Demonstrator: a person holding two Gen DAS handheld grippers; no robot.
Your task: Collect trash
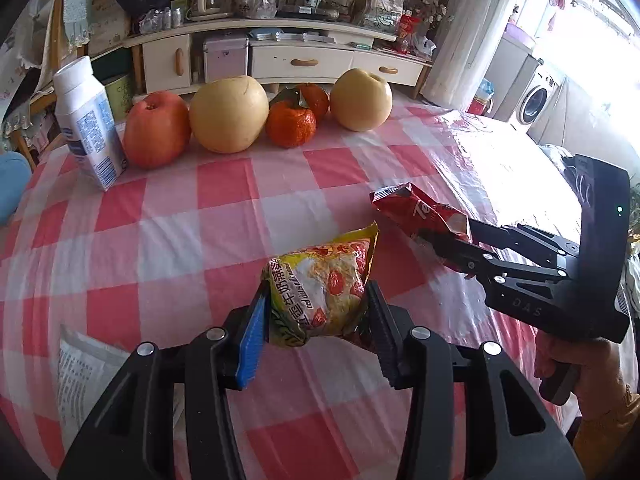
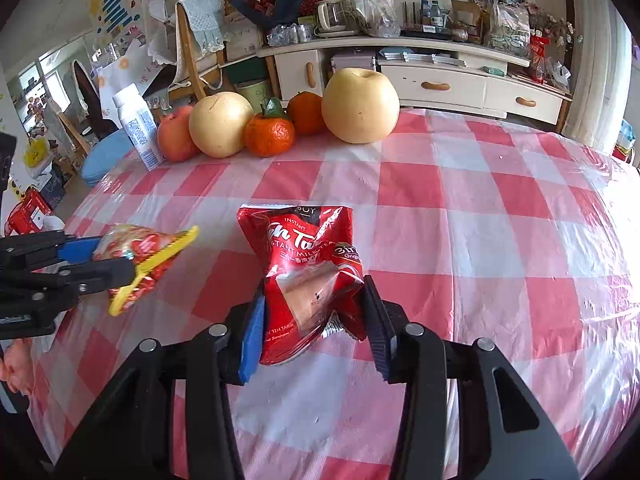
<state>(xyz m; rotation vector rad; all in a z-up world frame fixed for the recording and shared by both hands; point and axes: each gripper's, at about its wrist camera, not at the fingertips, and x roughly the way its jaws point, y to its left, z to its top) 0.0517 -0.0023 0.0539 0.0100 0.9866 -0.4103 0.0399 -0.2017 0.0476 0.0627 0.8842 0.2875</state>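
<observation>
while your left gripper (image 1: 316, 320) squeezes the yellow wrapper (image 1: 324, 284), your right gripper (image 2: 314, 316) squeezes the red wrapper (image 2: 308, 264). both wrappers are up off the checked table (image 2: 460, 216), near the fruit (image 2: 360, 106).

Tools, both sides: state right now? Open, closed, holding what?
Left tool: closed on the yellow snack wrapper, held above the tablecloth.
Right tool: closed on the red tea packet.
</observation>
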